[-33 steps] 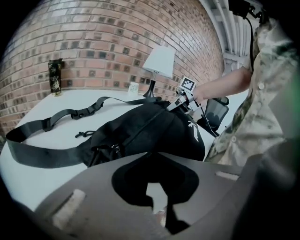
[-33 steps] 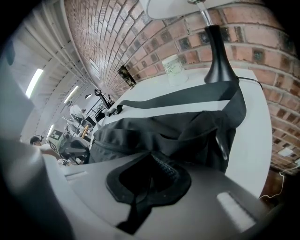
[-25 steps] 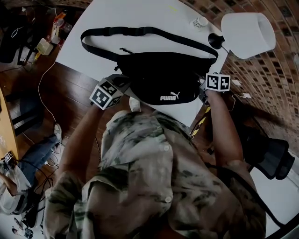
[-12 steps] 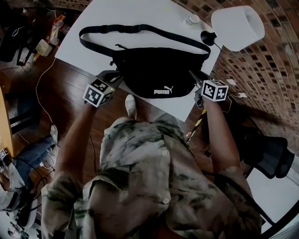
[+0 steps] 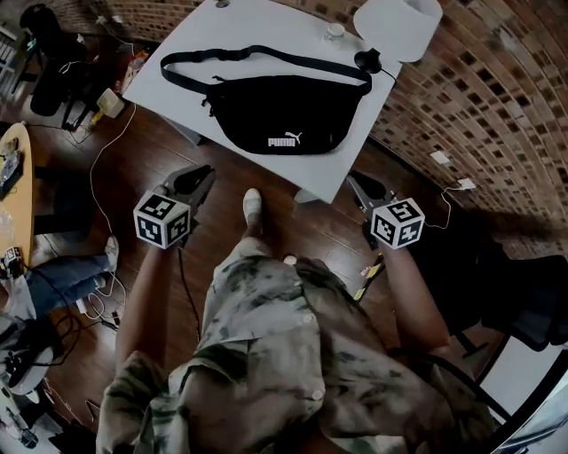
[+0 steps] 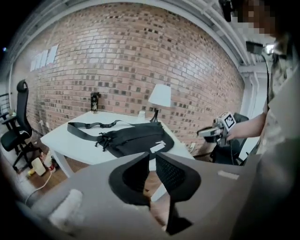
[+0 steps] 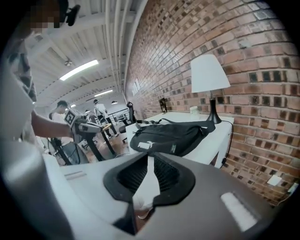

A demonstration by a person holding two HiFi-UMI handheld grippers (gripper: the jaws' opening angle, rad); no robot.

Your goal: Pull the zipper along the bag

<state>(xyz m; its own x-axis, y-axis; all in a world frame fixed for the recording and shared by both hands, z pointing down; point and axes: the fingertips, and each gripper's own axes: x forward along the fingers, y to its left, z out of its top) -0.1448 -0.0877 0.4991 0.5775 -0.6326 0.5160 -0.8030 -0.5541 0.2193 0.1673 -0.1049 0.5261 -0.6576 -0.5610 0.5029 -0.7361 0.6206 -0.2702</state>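
A black waist bag (image 5: 280,115) with a white logo lies on the white table (image 5: 257,22), its strap looped behind it. Zip pulls (image 6: 100,140) hang at its left end. Both grippers are held over the wooden floor, well short of the table. My left gripper (image 5: 204,173) points at the bag (image 6: 136,138); its jaws (image 6: 152,155) have just been opening and stand slightly apart, with nothing between them. My right gripper (image 5: 355,181) is off the table's near right corner. Its jaws (image 7: 150,157) show a narrow gap and hold nothing, aimed at the bag (image 7: 168,136).
A white-shaded lamp (image 5: 397,16) and a small cup (image 5: 334,32) stand at the table's far right, by the brick wall. My shoe (image 5: 253,204) is on the floor near the table edge. A black office chair (image 6: 18,112) and cables sit left of the table.
Both grippers have drawn back from the bag's two ends and away from the table. The bag stays on the table and now looks farther off.
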